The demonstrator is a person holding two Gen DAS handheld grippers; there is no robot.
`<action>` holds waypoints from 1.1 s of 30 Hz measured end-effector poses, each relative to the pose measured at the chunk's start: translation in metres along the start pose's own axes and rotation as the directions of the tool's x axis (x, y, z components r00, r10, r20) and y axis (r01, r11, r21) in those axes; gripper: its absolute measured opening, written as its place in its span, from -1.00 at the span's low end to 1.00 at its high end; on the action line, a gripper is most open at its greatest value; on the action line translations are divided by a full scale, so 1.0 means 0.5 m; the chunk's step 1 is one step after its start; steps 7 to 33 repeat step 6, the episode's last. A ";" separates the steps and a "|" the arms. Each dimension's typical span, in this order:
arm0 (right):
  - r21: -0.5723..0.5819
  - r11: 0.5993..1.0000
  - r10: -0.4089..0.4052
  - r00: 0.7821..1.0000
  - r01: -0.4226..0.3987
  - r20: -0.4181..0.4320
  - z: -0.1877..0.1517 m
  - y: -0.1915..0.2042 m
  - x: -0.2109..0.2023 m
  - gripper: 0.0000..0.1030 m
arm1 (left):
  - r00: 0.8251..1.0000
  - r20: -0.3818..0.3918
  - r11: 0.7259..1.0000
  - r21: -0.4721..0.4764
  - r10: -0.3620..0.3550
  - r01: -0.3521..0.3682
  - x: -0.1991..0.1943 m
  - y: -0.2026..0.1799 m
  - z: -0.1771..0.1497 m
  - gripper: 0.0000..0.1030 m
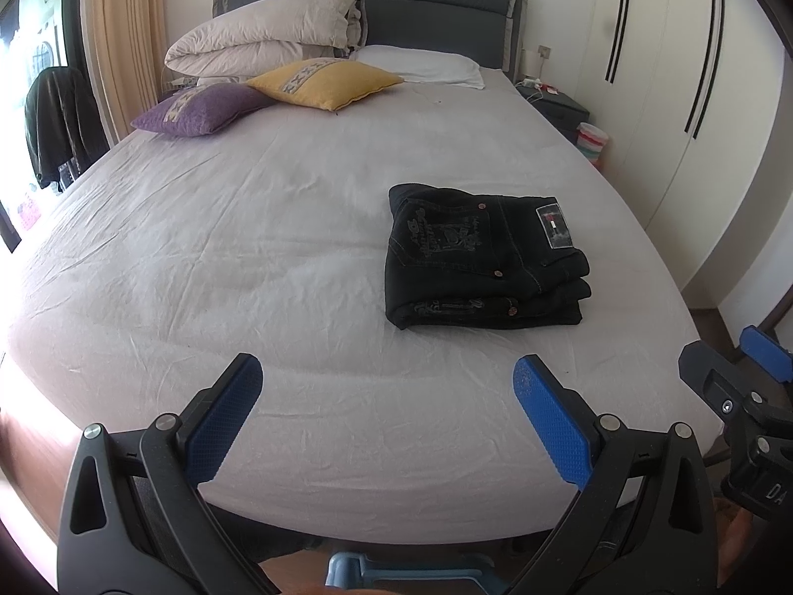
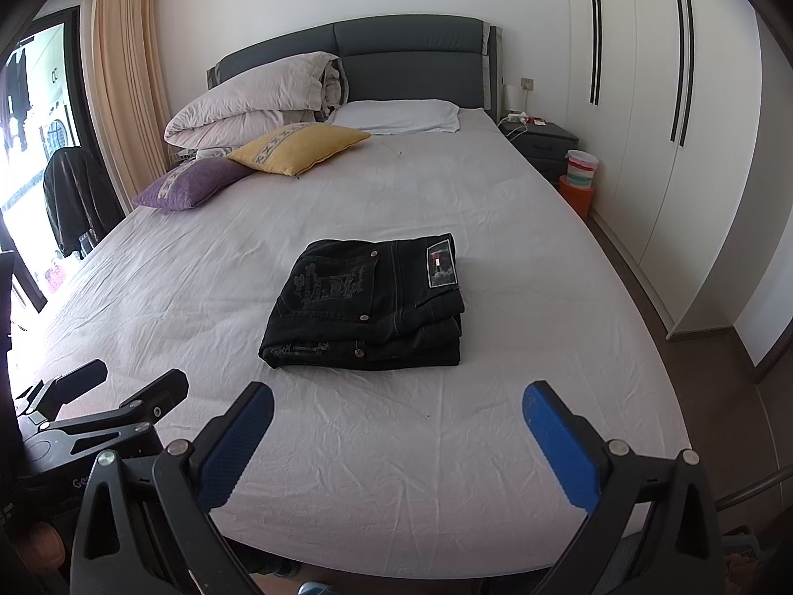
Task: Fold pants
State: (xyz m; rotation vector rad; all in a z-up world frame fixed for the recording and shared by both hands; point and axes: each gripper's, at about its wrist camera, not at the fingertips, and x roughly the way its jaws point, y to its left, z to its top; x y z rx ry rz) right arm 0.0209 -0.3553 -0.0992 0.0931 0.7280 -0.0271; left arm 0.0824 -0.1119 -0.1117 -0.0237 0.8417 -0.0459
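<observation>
Black jeans [image 1: 481,258] lie folded into a compact stack on the grey bed sheet [image 1: 248,248], back pocket and label up. They also show in the right wrist view [image 2: 367,305], ahead of centre. My left gripper [image 1: 389,372] is open and empty, held near the foot of the bed, well short of the jeans, which lie ahead and to its right. My right gripper [image 2: 399,401] is open and empty, a short way in front of the jeans. Each gripper shows at the edge of the other's view.
A purple cushion [image 1: 198,109], a yellow cushion [image 1: 322,82], a rolled duvet [image 1: 267,34] and a white pillow [image 1: 421,62] lie at the head of the bed. A nightstand [image 2: 540,141] and white wardrobe [image 2: 669,124] stand to the right. A dark jacket [image 2: 74,198] hangs at left.
</observation>
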 end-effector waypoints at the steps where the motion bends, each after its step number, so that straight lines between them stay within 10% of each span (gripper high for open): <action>1: -0.001 1.000 0.000 1.000 0.000 0.000 0.001 -0.002 0.001 1.00 | 1.000 0.002 1.000 0.001 -0.001 0.001 0.000 0.000 0.000 1.00; 33: -0.001 1.000 0.000 1.000 0.000 0.000 0.001 -0.004 0.002 1.00 | 1.000 0.004 1.000 0.003 -0.008 0.008 -0.002 -0.002 0.001 1.00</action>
